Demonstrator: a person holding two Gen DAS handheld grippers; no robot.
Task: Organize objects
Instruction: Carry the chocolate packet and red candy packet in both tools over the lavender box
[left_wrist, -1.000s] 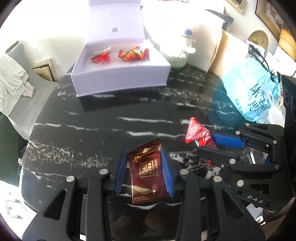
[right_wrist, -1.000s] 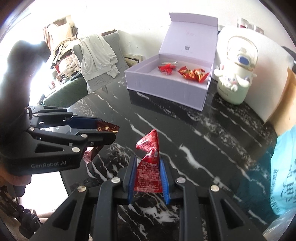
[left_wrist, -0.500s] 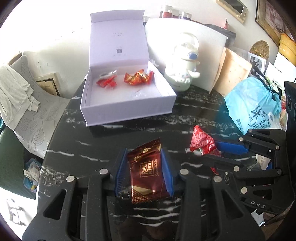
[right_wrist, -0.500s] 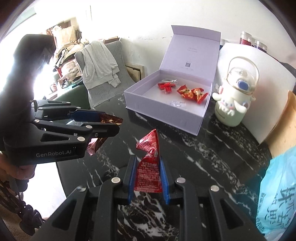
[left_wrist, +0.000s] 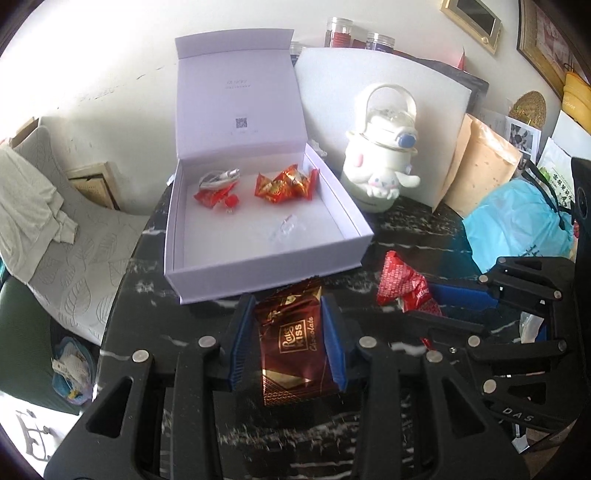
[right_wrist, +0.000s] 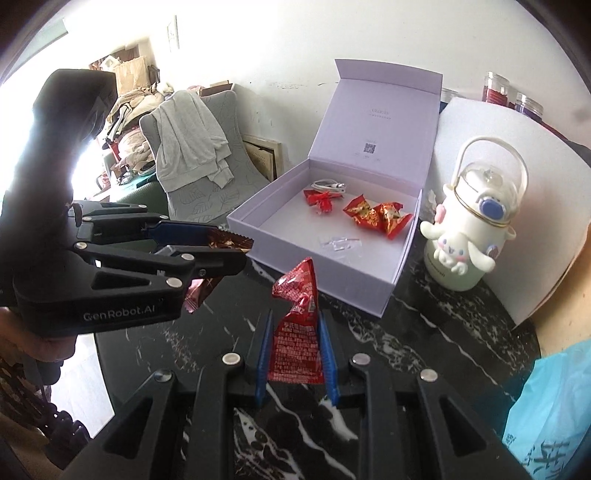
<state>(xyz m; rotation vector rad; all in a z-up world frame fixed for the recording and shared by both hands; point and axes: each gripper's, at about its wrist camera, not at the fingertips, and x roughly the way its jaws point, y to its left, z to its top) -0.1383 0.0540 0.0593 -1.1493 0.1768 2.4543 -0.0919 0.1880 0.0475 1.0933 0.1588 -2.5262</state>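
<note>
White cartoon-dog bottle (left_wrist: 382, 173) with a loop handle is sitting on the black marble table (right_wrist: 424, 343), just beside the white board (left_wrist: 388, 96) leaning behind it. Tan paper bag (left_wrist: 480, 162) is standing next to that board, blue plastic bag (left_wrist: 517, 221) is slumping in front of it. Red-filled jars (right_wrist: 496, 88) are peeking over the board's top edge. Grey leaf-pattern chair (right_wrist: 218, 173) is sitting off the table's far side with a pale garment (right_wrist: 188, 136) hanging over its back. Gold picture frame (left_wrist: 472, 18) is hanging on the wall.
</note>
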